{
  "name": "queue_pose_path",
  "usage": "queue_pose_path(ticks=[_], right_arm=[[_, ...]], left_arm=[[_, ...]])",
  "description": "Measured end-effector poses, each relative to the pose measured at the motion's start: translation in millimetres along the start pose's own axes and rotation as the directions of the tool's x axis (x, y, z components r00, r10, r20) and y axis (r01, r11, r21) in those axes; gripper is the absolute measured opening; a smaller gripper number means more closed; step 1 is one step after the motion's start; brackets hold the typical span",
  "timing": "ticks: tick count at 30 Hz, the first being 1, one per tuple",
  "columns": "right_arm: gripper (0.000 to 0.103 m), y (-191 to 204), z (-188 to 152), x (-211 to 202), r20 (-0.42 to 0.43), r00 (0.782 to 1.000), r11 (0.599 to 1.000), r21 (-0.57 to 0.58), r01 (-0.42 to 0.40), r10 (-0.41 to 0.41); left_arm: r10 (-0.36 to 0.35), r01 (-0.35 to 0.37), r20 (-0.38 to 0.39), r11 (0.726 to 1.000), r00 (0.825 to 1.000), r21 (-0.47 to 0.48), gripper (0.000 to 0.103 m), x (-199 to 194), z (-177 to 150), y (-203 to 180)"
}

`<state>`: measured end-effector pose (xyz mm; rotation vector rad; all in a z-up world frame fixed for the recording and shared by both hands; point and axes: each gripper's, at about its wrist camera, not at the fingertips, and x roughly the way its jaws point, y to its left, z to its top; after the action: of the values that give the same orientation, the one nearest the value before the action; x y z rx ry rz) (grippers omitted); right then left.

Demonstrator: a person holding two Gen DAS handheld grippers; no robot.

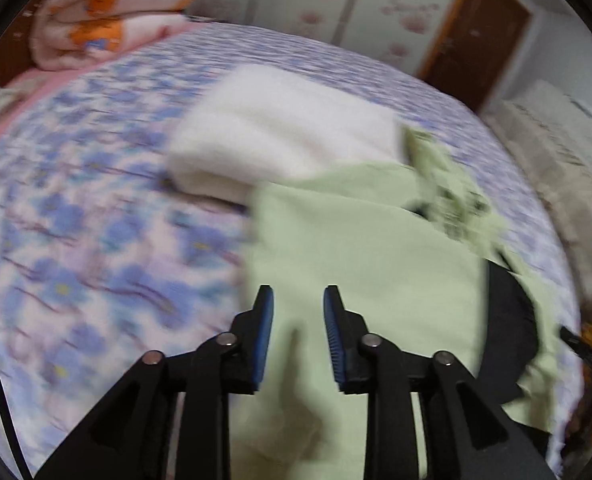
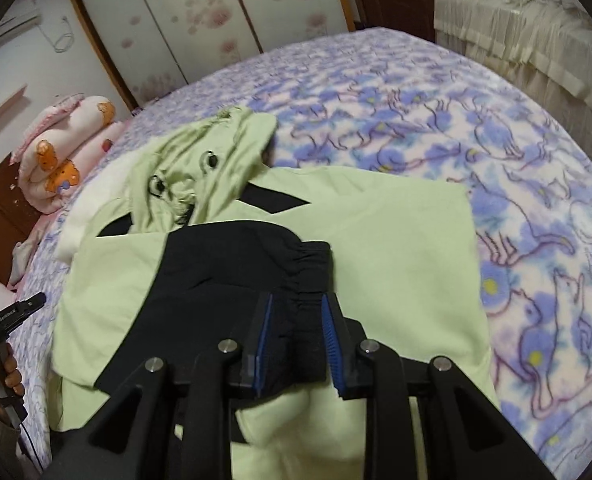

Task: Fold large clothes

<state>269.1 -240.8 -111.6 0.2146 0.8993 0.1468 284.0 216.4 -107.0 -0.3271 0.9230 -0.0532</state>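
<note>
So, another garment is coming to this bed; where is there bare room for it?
The floral bedspread is bare right of the green jacket, toward the fringed cover. It is crowded left: white folded blanket, then pink quilt.

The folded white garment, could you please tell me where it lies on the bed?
In the left wrist view the folded white garment lies mid-bed, just beyond the light green hooded jacket, its near edge tucked under it.
</note>
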Motion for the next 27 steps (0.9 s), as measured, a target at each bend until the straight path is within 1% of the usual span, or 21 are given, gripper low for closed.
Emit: queue_pose_path(ticks=[2,4,5,6,7,8,9,10,11,12,13,14,15,16,18,19,20,21,22,23,27], right_arm=[[0.025,13.1,-9.0,-0.9,-0.019,1.000,1.000,-0.023,-0.018,0.018],[0.025,26.3,-18.3,1.2,-0.039,0.998,0.998,-0.029,-0.052,0.051],[0.025,33.5,-23.2,2.8,-0.048,0.996,0.996,-0.032,-0.079,0.077],[0.025,40.8,-26.9,4.0,-0.055,0.994,0.995,-0.040,-0.097,0.094],[0.025,50.4,-31.6,6.8,-0.064,0.993,0.992,-0.058,-0.108,0.104],[0.025,59.7,-36.1,9.8,-0.073,0.992,0.991,-0.081,-0.111,0.105],[0.025,67.0,-39.1,12.9,-0.080,0.991,0.989,-0.099,-0.112,0.104],[0.025,73.0,-41.9,16.2,-0.086,0.991,0.987,-0.114,-0.113,0.104],[0.025,78.7,-44.5,20.5,-0.093,0.990,0.985,-0.129,-0.114,0.102],[0.025,82.1,-46.7,24.7,-0.101,0.990,0.984,-0.141,-0.110,0.096],[0.025,83.8,-47.9,29.4,-0.107,0.991,0.983,-0.154,-0.096,0.080],[0.025,82.9,-48.7,33.4,-0.106,0.993,0.983,-0.171,-0.069,0.051],[0.025,80.2,-49.3,36.2,-0.102,0.995,0.982,-0.184,-0.036,0.017],[0.025,74.4,-49.7,39.6,-0.098,0.995,0.982,-0.190,0.008,-0.027],[0.024,57.0,-49.3,46.0,-0.100,0.993,0.985,-0.167,0.049,-0.066],[0.019,46.8,-49.3,47.6,-0.100,0.992,0.988,-0.145,0.060,-0.075],[0.015,36.5,-49.4,47.6,-0.100,0.994,0.993,-0.115,0.035,-0.047],[0.008,27.8,-49.4,46.0,-0.093,0.995,0.996,-0.085,0.019,-0.027],[0.002,21.1,-49.1,43.9,-0.086,0.996,0.998,-0.066,0.022,-0.028],[0.000,18.0,-49.6,42.5,-0.085,0.996,0.998,-0.058,0.020,-0.025],[0.000,20.3,-49.3,38.0,-0.089,0.995,0.997,-0.064,0.031,-0.037]], left_arm=[[-0.075,0.075,-0.026,0.997,0.997,0.005,0.030,1.8,-12.2,-20.1],[-0.155,0.155,-0.071,0.988,0.985,0.005,0.033,9.5,-31.1,-45.0],[-0.182,0.183,-0.098,0.983,0.978,0.003,0.033,16.0,-40.4,-55.5],[-0.194,0.196,-0.122,0.981,0.973,0.006,0.033,22.2,-48.6,-64.6],[-0.183,0.188,-0.146,0.982,0.972,0.019,0.033,31.7,-58.8,-73.3],[-0.128,0.136,-0.158,0.990,0.979,0.041,0.033,42.5,-69.8,-80.2],[-0.089,0.099,-0.153,0.994,0.984,0.056,0.032,48.1,-73.8,-80.6],[-0.032,0.043,-0.135,0.996,0.990,0.084,0.029,53.4,-78.7,-81.6],[0.015,-0.003,-0.111,0.995,0.994,0.104,0.028,56.0,-80.9,-80.7],[0.044,-0.035,-0.086,0.993,0.995,0.112,0.028,56.6,-81.5,-77.5],[0.080,-0.073,-0.064,0.992,0.995,0.103,0.019,55.3,-80.0,-71.7],[0.121,-0.115,-0.054,0.988,0.991,0.100,0.012,54.5,-76.9,-65.3],[0.144,-0.138,-0.056,0.986,0.988,0.098,0.002,55.4,-74.6,-59.1],[0.120,-0.114,-0.073,0.990,0.990,0.082,0.002,56.3,-72.6,-50.6],[0.083,-0.076,-0.091,0.994,0.992,0.074,0.001,56.9,-70.6,-42.2],[0.093,-0.085,-0.086,0.993,0.992,0.086,0.001,56.8,-68.6,-40.0],[0.111,-0.103,-0.076,0.990,0.991,0.101,0.001,56.4,-67.6,-39.6],[0.123,-0.115,-0.070,0.988,0.990,0.107,0.001,57.6,-66.4,-37.8],[0.130,-0.122,-0.066,0.987,0.989,0.107,0.001,58.0,-65.2,-36.2],[0.130,-0.123,-0.064,0.987,0.989,0.101,0.001,58.3,-64.7,-34.7],[0.137,-0.130,-0.067,0.987,0.988,0.096,0.001,56.6,-65.1,-34.5]])
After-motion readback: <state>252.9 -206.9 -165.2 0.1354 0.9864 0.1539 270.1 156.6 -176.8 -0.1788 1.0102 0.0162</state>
